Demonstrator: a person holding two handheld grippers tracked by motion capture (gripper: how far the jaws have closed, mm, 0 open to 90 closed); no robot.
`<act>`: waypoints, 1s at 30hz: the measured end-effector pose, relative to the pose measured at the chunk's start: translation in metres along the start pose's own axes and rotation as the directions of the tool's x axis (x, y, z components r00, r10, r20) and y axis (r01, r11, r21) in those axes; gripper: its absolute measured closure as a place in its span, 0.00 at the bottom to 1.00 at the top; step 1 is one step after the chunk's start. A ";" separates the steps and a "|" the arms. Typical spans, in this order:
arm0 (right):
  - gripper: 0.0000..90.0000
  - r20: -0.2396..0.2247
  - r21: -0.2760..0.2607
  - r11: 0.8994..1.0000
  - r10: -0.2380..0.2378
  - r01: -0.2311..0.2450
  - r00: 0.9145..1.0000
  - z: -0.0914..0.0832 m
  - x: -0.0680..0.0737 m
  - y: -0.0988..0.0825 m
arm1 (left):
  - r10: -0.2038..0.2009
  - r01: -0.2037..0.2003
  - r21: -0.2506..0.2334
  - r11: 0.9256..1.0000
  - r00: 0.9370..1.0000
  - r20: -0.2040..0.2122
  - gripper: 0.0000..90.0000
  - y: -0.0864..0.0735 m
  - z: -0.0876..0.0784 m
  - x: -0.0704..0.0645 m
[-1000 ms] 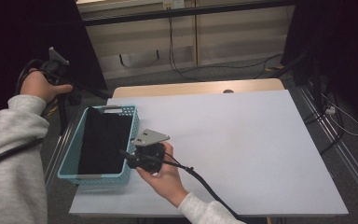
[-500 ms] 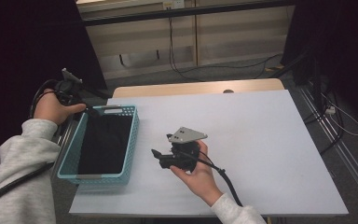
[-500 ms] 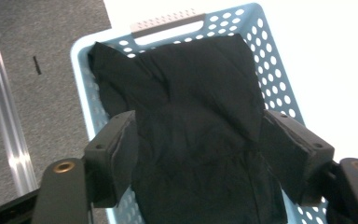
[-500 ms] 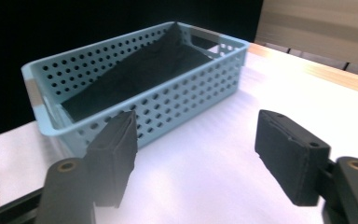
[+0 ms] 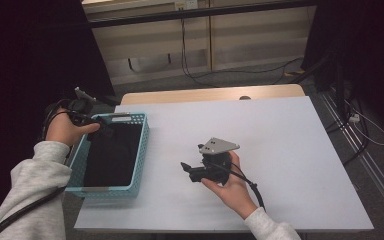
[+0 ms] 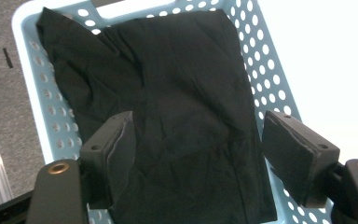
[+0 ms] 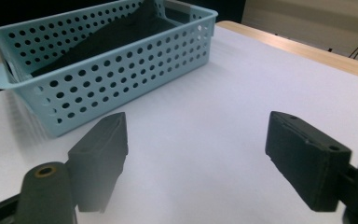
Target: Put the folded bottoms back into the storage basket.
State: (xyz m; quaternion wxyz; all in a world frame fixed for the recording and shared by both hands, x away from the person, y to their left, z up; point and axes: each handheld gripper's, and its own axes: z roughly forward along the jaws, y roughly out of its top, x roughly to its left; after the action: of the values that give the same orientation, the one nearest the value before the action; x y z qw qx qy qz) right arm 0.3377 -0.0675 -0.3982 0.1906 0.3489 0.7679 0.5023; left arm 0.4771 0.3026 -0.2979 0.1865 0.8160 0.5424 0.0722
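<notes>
Black cloth is seen folded inside the pale blue perforated basket, which is set at the left edge of the white worktop. The left tool is held over the basket's far end, above the cloth; its jaws have just been opening, they are spread wide and nothing is pressed between them. Further right, near the worktop's middle, the right tool is held low and pointed toward the basket; its jaws have likewise just been opening and stand released, with bare worktop between them.
</notes>
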 end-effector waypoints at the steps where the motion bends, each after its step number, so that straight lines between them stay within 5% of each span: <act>1: 0.22 0.006 0.002 1.000 0.002 -0.002 1.000 -0.001 -0.001 -0.001 | 0.001 -0.001 -0.007 1.000 1.000 0.000 0.29 -0.001 0.002 0.000; 30: 0.18 0.031 0.089 0.995 0.030 -0.032 0.999 -0.035 -0.046 -0.045 | -0.009 0.009 0.009 1.000 0.999 0.047 0.27 -0.024 0.038 -0.007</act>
State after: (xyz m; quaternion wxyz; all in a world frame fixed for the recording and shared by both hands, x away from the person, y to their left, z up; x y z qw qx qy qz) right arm 0.3315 -0.1349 -0.4273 0.1781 0.3762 0.7814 0.4650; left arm 0.4660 0.2958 -0.3415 0.1960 0.8159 0.5418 0.0496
